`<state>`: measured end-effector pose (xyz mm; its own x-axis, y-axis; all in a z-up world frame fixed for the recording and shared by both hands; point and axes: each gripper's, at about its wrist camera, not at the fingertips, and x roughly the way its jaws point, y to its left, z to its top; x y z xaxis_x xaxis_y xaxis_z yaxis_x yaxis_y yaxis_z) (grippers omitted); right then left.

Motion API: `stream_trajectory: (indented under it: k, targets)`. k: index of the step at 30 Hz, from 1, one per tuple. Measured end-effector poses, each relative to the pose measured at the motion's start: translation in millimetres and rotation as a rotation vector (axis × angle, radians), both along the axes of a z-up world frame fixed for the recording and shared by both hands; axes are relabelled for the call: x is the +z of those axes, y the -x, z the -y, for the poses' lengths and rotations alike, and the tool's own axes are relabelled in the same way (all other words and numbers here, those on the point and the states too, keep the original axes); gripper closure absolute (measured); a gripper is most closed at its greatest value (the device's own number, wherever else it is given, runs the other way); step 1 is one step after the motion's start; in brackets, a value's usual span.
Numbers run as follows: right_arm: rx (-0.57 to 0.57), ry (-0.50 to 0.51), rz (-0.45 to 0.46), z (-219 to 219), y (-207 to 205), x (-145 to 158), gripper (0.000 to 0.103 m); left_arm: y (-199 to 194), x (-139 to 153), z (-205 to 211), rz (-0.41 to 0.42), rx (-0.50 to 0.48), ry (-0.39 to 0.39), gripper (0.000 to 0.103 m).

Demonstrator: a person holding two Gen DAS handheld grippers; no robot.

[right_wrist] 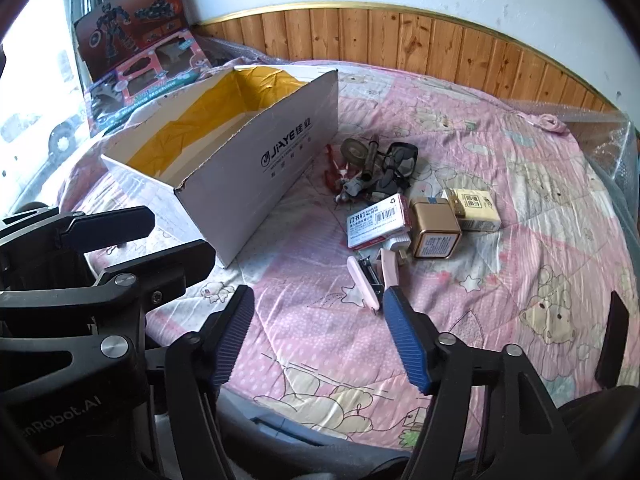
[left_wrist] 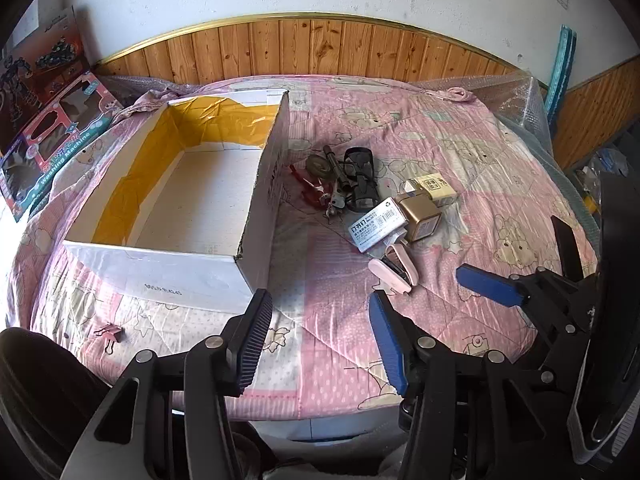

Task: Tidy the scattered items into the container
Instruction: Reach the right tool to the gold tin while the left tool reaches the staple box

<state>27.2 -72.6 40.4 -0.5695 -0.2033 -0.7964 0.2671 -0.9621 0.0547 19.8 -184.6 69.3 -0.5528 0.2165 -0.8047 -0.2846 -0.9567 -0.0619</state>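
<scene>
A white cardboard box (left_wrist: 262,200) (right_wrist: 260,168), lined with yellow tape and empty, stands on the pink bedcover. To its right lies a pile: a pink stapler (left_wrist: 394,272) (right_wrist: 368,280), a white staple box (left_wrist: 376,220) (right_wrist: 376,220), a gold cube box (left_wrist: 420,216) (right_wrist: 434,232), a yellow pack (left_wrist: 434,188) (right_wrist: 476,208), a tape roll (left_wrist: 318,166) (right_wrist: 354,150), a red tool (left_wrist: 310,190) (right_wrist: 334,172) and a black item (left_wrist: 362,176) (right_wrist: 400,164). A pink binder clip (left_wrist: 110,334) lies alone in front of the box. My left gripper (left_wrist: 320,340) (right_wrist: 182,236) is open near the box's front corner. My right gripper (right_wrist: 320,332) (left_wrist: 524,264) is open just short of the stapler.
Two toy boxes (left_wrist: 52,148) (right_wrist: 140,80) lean against the wall left of the cardboard box. Bubble wrap (left_wrist: 516,100) covers the bed's far right corner. Wooden panelling (left_wrist: 320,48) runs behind the bed. The bed's near edge lies just under both grippers.
</scene>
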Motion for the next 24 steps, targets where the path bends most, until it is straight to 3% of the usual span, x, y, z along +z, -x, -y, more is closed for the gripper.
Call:
stream_trajectory:
  k: [1,3,9,14,20,23,24]
  targets:
    - [0.001,0.000,0.009,1.1,0.5,-0.9,0.057,0.1,0.5,-0.3,0.001,-0.004,-0.004,0.058]
    - [0.005,0.001,0.031,2.7,2.3,-3.0,0.083,0.0,1.0,0.8,0.001,-0.008,-0.013,0.067]
    - [0.001,-0.011,0.031,5.0,4.1,-1.2,0.097,0.9,-1.3,0.7,0.013,-0.034,-0.035,0.086]
    - [0.004,-0.006,0.028,5.7,6.6,-0.5,0.101,-1.2,-2.9,-4.8,0.003,-0.070,-0.040,0.103]
    - [-0.002,0.011,0.039,2.7,11.4,-2.7,0.101,4.0,-5.0,-3.8,0.016,-0.070,-0.062,0.103]
    - [-0.032,0.041,0.052,-9.0,18.1,-4.5,0.096,11.2,-5.9,-1.0,0.031,-0.049,-0.087,0.102]
    - [-0.060,0.052,0.051,-17.3,20.8,-4.7,0.079,14.8,-6.0,-0.2,0.041,-0.053,-0.110,0.100]
